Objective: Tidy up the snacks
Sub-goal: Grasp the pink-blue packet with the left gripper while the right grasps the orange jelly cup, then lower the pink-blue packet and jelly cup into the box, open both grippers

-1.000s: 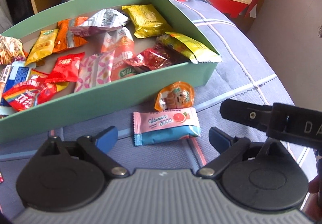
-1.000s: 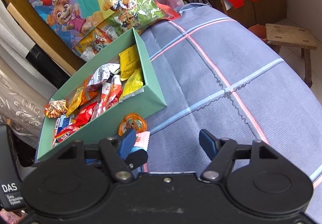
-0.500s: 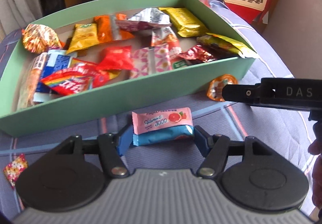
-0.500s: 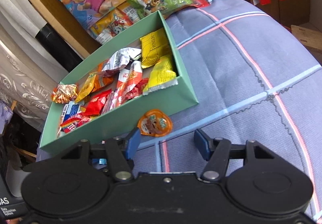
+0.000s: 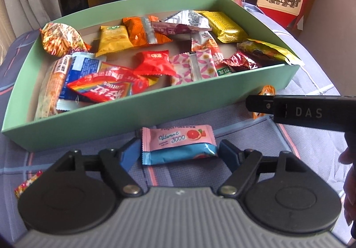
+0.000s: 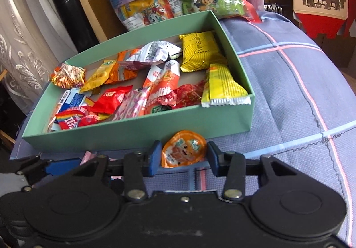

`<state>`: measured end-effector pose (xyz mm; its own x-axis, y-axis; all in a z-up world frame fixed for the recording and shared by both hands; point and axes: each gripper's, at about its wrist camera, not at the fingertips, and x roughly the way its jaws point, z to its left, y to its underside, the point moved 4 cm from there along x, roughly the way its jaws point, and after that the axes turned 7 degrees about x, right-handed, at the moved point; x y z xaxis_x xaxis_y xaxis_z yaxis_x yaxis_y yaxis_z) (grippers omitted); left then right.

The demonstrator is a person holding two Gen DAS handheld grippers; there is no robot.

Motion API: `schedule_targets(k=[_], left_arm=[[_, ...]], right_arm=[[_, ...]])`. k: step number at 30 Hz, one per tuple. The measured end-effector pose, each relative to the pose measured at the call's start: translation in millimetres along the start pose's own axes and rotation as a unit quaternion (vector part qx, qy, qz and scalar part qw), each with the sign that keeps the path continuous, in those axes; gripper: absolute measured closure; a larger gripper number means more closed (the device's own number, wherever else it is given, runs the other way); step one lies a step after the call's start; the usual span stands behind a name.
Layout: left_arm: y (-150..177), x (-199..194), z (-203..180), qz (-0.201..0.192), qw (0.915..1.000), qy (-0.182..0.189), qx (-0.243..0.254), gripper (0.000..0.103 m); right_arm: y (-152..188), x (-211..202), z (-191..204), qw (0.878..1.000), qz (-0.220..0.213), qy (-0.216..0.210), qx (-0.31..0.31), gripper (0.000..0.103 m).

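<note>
Both grippers have slid in toward the green box (image 5: 142, 118) since a second ago, and each now has a snack between its blue pads. The left gripper (image 5: 180, 152) stood wide beside the pink and blue packet (image 5: 178, 144) then; half a second back it had pinched in on the packet's ends, and now its jaws are opening again, with a sliver of cloth showing at each pad, so the packet lies loose on the blue checked cloth (image 6: 289, 96) just in front of the box's near wall. The right gripper (image 6: 183, 156) had the orange jelly cup (image 6: 183, 152) well ahead and to its left before; it has since swung over and rolled, and the cup now sits between its pads, close by the box's near wall. Those jaws are closing, the pads close beside the cup's rim on both sides, though I cannot tell that they press it yet. The box itself has not moved, its heap of wrappers unchanged, and a small floral sweet (image 5: 26, 184) has come into the left view, at the cloth's left edge
</note>
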<state>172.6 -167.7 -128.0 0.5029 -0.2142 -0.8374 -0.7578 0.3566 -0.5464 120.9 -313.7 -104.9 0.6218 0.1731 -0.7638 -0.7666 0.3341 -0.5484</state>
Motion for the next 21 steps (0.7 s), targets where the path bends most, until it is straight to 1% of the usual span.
schedule_targets(k=[1, 2, 3, 10, 14, 19, 21], left_arm=[[-0.7, 0.2, -0.1, -0.003, 1.0, -0.003, 0.003, 0.035], [-1.2, -0.1, -0.2, -0.005, 1.0, -0.003, 0.006, 0.037], [-1.5, -1.3, -0.4, -0.008, 0.9999, 0.001, 0.006, 0.043], [3.3, -10.3, -2.2, -0.012, 0.9997, 0.02, 0.005, 0.044], [6.0, -23.1, -2.0, -0.018, 0.9994, 0.03, 0.004, 0.044], [4.8, -45.7, 1.0, -0.033, 0.9986, 0.041, -0.004, 0.044], [-0.2, -56.1, 2.8, -0.046, 0.998, 0.043, -0.006, 0.044]], right_arm=[[0.8, -1.2, -1.0, 1.0, 0.001, 0.0, 0.006, 0.06], [1.6, -2.2, -1.8, 1.0, 0.002, -0.001, 0.011, 0.06], [3.6, -5.7, -4.8, 1.0, 0.002, -0.001, 0.016, 0.06], [13.0, -23.5, -14.8, 1.0, 0.008, 0.006, 0.029, 0.06], [17.9, -34.2, -14.7, 0.999, 0.009, 0.005, 0.036, 0.06], [17.6, -54.9, -6.9, 0.999, -0.002, 0.002, 0.034, 0.06], [13.2, -64.2, -1.4, 0.999, -0.009, -0.002, 0.032, 0.06]])
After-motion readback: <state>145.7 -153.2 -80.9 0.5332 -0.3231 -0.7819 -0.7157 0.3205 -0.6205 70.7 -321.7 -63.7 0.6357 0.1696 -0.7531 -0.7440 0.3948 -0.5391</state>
